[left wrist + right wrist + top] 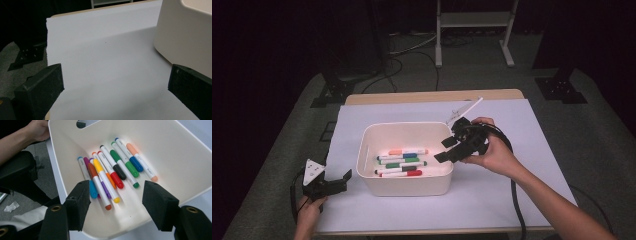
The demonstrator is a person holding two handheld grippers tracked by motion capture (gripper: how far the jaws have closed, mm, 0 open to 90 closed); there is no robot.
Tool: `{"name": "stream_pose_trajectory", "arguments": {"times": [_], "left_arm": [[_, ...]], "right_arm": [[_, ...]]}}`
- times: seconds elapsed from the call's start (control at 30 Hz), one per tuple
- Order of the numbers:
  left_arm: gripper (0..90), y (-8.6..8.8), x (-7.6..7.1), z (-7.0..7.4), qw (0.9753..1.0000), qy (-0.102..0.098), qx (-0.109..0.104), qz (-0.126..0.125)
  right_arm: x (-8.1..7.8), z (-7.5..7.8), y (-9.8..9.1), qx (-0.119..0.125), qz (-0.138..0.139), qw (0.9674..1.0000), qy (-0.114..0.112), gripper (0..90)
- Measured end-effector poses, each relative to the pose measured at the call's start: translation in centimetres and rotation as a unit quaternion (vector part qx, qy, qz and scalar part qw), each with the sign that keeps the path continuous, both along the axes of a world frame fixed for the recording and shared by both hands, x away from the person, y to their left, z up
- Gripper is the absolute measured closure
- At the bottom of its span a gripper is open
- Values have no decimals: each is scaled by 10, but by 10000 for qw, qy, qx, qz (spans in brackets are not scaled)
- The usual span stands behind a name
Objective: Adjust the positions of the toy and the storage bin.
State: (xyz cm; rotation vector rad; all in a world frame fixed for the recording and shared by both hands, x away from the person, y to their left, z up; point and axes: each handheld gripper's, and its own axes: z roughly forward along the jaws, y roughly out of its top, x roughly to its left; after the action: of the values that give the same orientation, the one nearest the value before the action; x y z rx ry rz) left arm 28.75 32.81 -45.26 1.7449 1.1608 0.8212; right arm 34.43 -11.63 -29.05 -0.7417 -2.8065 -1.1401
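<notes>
A white bin [404, 186] stands mid-table on white paper and holds several coloured markers [402, 161] lying side by side. My right gripper [446, 149] hovers over the bin's right rim, open, with nothing between its jaws. In the right gripper view the gripper [118, 205] looks down on the markers [112, 170] on the bin's floor [175, 152]. My left gripper [342, 182] rests low on the paper to the left of the bin, open and empty. In the left gripper view the gripper [115, 87] faces bare paper, with the bin's wall [185, 37] at the right.
A thin white stick-like object [464, 111] lies on the paper [512, 145] behind the bin's right corner. The paper [100, 50] covers most of the tabletop. Stands and cables sit on the floor beyond the table's far edge.
</notes>
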Motion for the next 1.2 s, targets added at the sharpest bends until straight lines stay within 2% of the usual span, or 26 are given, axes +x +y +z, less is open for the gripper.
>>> {"name": "stream_pose_trajectory", "arguments": {"times": [0.23, 0.47, 0.63, 1.0, 1.2], "left_arm": [[0, 0, 1, 0, 10000, 38, 40, -14], [0, -1, 0, 0, 10000, -3, 50, -19], [0, -2, -2, 0, 9999, -64, 94, -11], [0, -1, 0, 0, 10000, -34, 55, -33], [0, -1, 0, 0, 10000, -41, 65, -18]], "right_arm": [[-3, 7, -19, 66, -131, 9998, -121, 376], [-4, 13, -59, 131, -553, 9982, -211, 375], [-8, 9, -82, 145, -799, 9966, -167, 372], [-17, -1, -115, 288, -1108, 9933, -140, 369], [-21, -12, -133, 289, -1327, 9907, -21, 369]]}}
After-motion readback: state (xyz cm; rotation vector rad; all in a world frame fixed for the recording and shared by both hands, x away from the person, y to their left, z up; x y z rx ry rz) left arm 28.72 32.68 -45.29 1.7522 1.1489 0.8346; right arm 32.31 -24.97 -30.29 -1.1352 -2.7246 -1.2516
